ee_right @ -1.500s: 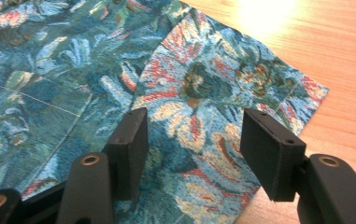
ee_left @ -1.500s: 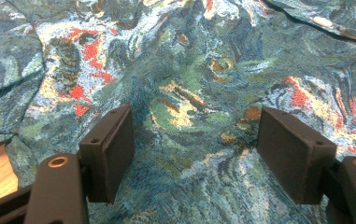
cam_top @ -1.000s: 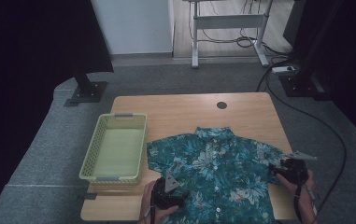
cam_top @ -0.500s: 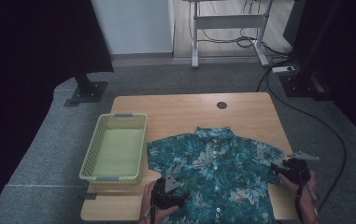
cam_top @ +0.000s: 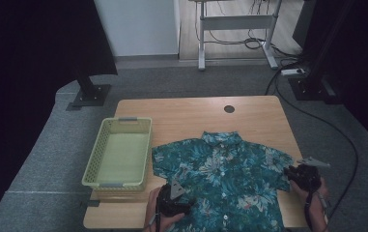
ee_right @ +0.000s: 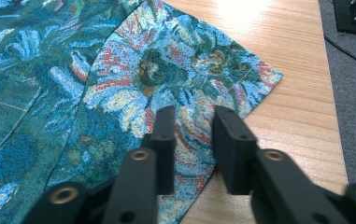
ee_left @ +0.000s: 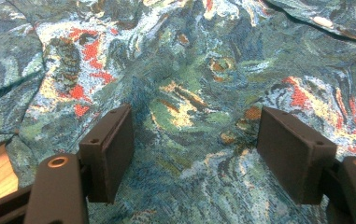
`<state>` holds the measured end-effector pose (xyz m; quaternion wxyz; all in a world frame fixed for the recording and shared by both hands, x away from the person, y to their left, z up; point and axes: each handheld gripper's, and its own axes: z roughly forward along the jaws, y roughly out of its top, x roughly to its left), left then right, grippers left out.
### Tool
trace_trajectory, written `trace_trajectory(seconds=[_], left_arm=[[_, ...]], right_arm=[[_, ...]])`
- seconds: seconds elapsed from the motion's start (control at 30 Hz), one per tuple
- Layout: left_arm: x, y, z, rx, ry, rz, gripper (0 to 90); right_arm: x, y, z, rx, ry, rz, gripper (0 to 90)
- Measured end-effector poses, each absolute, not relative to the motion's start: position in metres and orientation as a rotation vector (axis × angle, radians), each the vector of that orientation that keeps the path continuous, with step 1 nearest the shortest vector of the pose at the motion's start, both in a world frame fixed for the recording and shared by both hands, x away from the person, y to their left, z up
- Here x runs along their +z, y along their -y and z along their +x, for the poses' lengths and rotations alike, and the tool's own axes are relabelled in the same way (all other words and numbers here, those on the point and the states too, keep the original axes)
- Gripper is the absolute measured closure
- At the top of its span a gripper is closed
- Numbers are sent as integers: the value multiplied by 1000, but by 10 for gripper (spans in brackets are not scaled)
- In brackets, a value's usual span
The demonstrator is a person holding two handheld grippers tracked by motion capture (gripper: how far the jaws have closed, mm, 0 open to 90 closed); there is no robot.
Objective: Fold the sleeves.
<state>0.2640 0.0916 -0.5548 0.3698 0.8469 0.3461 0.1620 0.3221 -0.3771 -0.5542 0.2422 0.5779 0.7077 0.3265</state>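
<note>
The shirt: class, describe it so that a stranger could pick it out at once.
Start at the wooden table. Right of the pale green basket, the shirt lies spread flat, collar away from the person. It alone is cloth: teal, with a leafy floral print and short sleeves.

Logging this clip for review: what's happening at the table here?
A person works a floral short-sleeved shirt spread flat on the wooden table, using two handheld grippers. The left gripper sits over the shirt's lower front with jaws wide apart. The right gripper is at the sleeve edge, jaws narrowly apart with fabric between them. A green basket stands beside the shirt.
</note>
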Motion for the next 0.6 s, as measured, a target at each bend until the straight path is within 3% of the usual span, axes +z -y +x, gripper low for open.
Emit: trace_trajectory(seconds=[0.2, 0.6], left_arm=[[-555, -92, 264, 417, -887, 2174, 271], [-555, -92, 264, 417, -888, 2173, 270]], right_arm=[[-555, 376, 322, 913, -1944, 1571, 845], [-555, 378, 322, 938, -1930, 1593, 873]])
